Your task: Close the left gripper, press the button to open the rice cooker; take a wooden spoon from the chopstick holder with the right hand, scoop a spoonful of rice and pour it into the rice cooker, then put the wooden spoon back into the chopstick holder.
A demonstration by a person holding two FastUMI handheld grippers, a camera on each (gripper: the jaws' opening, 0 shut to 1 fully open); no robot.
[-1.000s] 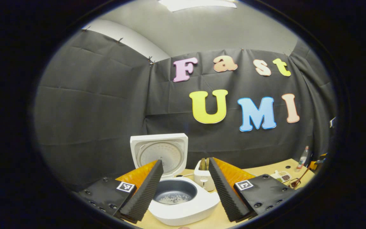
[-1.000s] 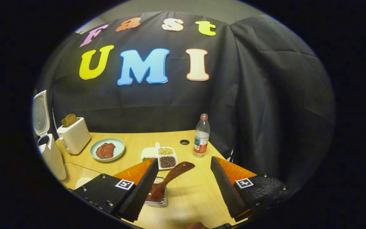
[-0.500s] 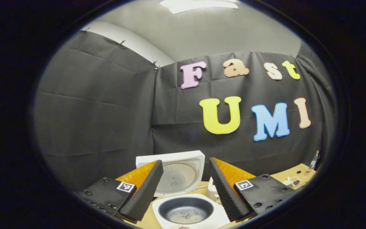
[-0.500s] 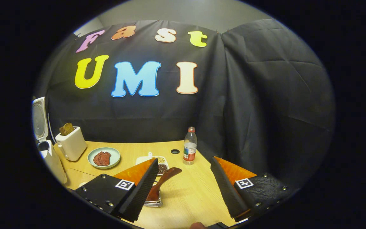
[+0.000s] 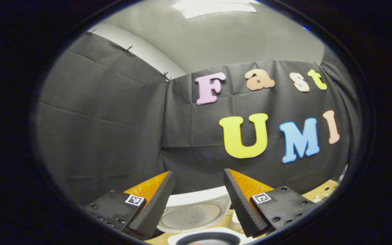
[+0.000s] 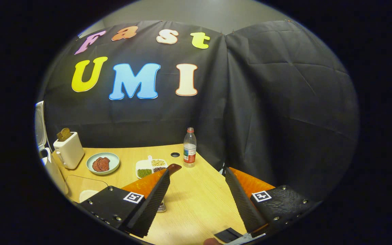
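One rice cooker (image 6: 48, 160) at the table's (image 6: 196, 197) left edge, lid raised. One toaster (image 6: 67, 151), bread in slot. One plate (image 6: 102, 163), meat slices. One divided dish (image 6: 151, 167), beans. One bottle (image 6: 189, 152). Wooden spoon (image 6: 174, 167), dark brown, pokes above right gripper's (image 6: 197, 199) finger. Left gripper (image 5: 197, 200) and right: both wide apart, empty.

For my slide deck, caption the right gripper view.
Open right gripper above the table, wooden spoon tip behind its finger.
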